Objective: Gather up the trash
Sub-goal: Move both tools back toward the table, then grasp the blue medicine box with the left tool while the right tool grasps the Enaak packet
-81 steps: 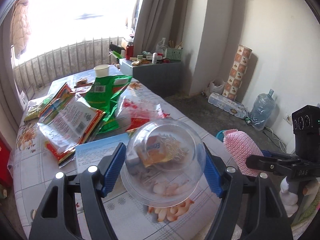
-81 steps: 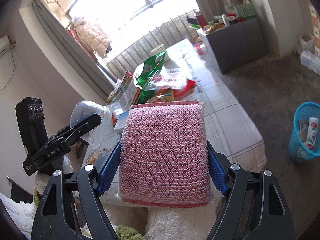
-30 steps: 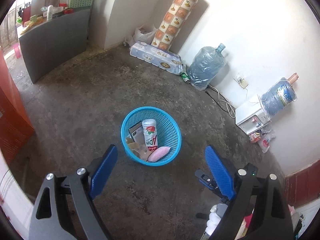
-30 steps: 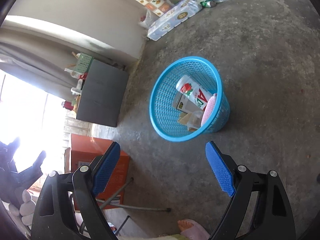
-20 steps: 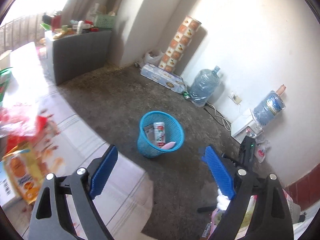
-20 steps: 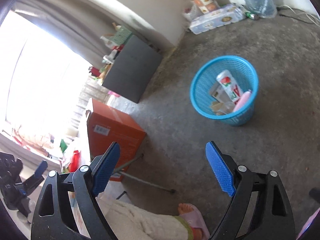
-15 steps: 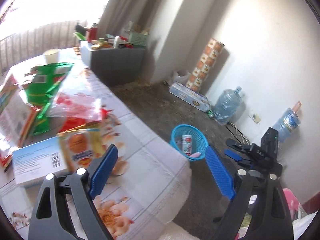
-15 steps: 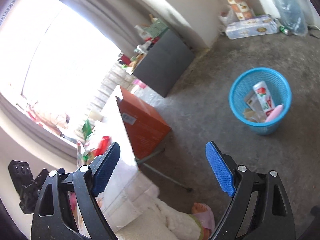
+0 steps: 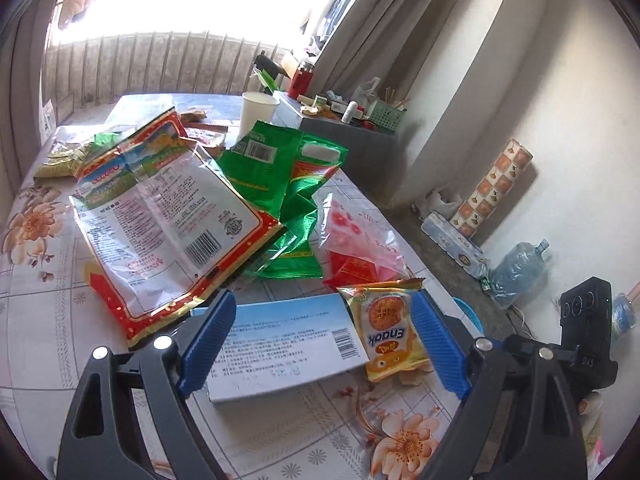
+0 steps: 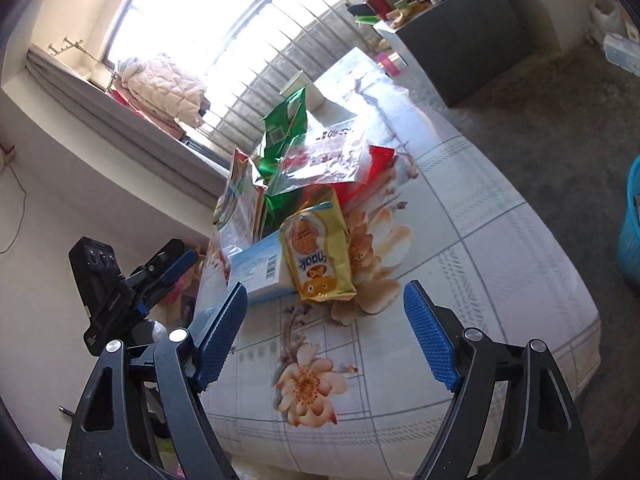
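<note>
Flowered table [image 9: 44, 320] fills the lower left of both views, its litter heaped toward the upper centre, apparently awaiting collection. Blue basket [image 10: 632, 220], at the right edge of the right-wrist view, stands on the floor well apart. Yellow snack packet [image 9: 390, 336] overlaps the pale blue box [image 9: 280, 348], frame centre. Left gripper [image 9: 324, 344] gapes wide, empty. Right gripper [image 10: 324, 336], jaws just narrowing, holds nothing.

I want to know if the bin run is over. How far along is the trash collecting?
Both grippers, left and right, are empty; the right jaws have just been closing a little on nothing. Left on the table: yellow snack packet, blue box, green bag, red-edged bag, red packets, paper cup.
</note>
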Available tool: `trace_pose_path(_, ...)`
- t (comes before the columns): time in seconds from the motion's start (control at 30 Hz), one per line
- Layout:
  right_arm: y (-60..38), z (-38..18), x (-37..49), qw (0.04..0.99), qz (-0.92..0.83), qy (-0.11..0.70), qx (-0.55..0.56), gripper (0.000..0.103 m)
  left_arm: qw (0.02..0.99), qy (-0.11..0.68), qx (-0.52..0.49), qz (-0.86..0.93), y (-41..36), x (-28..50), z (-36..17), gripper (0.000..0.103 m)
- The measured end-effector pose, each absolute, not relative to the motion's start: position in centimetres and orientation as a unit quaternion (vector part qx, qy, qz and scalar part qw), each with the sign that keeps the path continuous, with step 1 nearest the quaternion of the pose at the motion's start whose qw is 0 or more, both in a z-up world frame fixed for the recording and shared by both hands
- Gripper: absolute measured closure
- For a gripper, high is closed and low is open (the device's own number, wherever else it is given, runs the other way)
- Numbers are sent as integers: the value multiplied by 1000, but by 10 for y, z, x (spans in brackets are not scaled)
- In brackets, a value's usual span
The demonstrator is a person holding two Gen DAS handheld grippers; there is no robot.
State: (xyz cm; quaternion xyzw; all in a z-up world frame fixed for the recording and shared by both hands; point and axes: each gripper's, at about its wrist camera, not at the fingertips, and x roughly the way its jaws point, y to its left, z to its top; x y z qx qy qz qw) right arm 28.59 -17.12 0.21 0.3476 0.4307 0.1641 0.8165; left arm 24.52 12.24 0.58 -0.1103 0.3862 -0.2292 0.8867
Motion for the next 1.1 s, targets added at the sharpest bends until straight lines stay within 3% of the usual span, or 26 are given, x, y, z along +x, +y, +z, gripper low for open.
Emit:
trace_pose_path(0.17, -154, -6, 311, 805, 144, 456, 351, 34, 872, 415, -89, -243, 110, 278, -14, 16)
trace_pose_path(0.5, -145, -10, 312, 793, 142, 484, 343, 34, 843, 482, -13, -239, 81, 305, -46, 16)
trace_pose_path(0.83, -142, -6, 312, 793, 156, 484, 335, 34, 794, 536, -36, -284, 106, 238, -57, 16)
trace_pose_path(1.1, -137, -23, 333, 791, 145, 495, 329, 35, 823, 510, -63, -241, 121, 211, -51, 16)
